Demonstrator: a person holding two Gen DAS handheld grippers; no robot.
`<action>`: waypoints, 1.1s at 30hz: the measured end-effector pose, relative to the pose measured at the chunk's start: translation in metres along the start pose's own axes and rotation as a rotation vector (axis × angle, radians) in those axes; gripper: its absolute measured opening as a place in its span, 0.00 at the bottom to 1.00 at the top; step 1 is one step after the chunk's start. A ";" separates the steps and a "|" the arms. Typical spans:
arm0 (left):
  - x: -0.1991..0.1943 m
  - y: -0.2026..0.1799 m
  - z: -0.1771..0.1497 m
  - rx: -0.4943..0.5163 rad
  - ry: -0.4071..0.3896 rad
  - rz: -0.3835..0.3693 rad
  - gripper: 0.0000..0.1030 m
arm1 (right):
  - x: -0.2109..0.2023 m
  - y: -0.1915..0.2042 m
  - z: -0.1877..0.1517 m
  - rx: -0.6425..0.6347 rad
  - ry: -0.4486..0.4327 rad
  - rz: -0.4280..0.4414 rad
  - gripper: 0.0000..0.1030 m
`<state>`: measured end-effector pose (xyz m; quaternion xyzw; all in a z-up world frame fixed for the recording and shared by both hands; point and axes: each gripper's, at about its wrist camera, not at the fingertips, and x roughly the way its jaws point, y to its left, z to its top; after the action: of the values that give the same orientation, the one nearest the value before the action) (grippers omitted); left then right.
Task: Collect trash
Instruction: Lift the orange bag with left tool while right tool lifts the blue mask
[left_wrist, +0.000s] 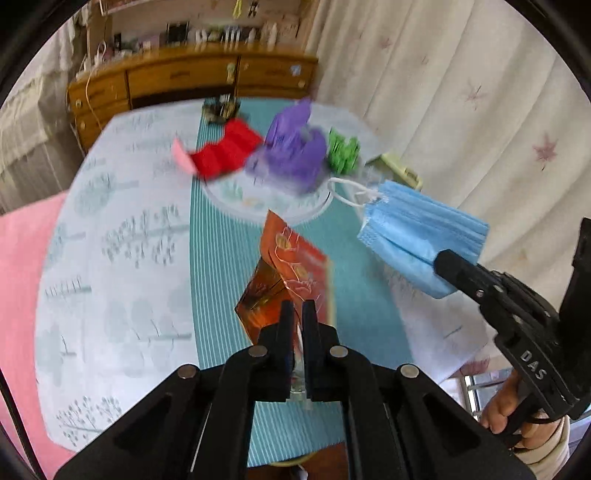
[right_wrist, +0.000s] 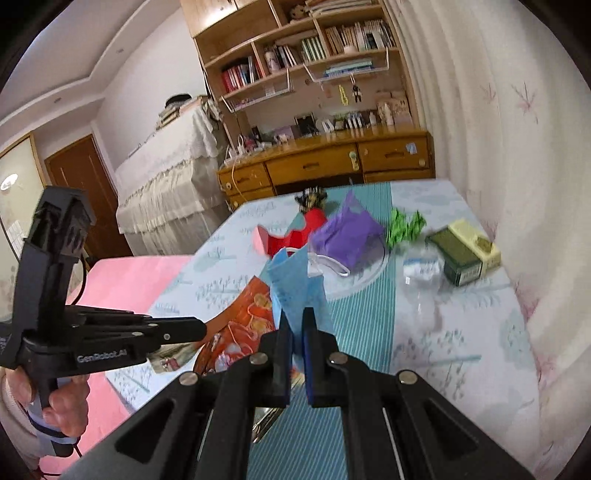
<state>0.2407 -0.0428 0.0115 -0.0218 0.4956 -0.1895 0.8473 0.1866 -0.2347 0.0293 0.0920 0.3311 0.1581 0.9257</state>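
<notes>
In the left wrist view my left gripper (left_wrist: 297, 309) is shut on an orange foil wrapper (left_wrist: 291, 254), which hangs lifted above the table. The right gripper (left_wrist: 445, 260) comes in from the right, shut on a blue face mask (left_wrist: 421, 232) that is also held in the air. In the right wrist view the right gripper (right_wrist: 297, 316) pinches the mask (right_wrist: 295, 284) at its lower edge. To its left, the left gripper (right_wrist: 202, 330) holds the wrapper (right_wrist: 240, 325). Behind both, a white plate (right_wrist: 373, 275) carries crumpled purple paper (right_wrist: 347, 236), red paper (right_wrist: 295, 238) and green paper (right_wrist: 404, 227).
A green and yellow box (right_wrist: 469, 253) and a crumpled clear plastic piece (right_wrist: 421, 269) lie on the table near the curtain. A pink surface (right_wrist: 125, 277) borders the table's left side. A wooden dresser (right_wrist: 325, 166) stands beyond the far edge.
</notes>
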 end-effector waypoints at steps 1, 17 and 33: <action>0.007 0.003 -0.004 -0.009 0.024 -0.004 0.07 | 0.001 0.001 -0.004 0.002 0.010 0.001 0.04; 0.044 0.022 -0.019 -0.159 0.115 -0.155 0.62 | 0.034 -0.024 -0.057 0.080 0.122 0.004 0.04; 0.056 -0.003 -0.022 -0.075 0.084 -0.084 0.02 | 0.034 -0.018 -0.066 0.105 0.116 0.021 0.04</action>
<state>0.2459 -0.0619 -0.0455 -0.0663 0.5361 -0.2071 0.8156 0.1733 -0.2349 -0.0461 0.1345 0.3910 0.1555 0.8971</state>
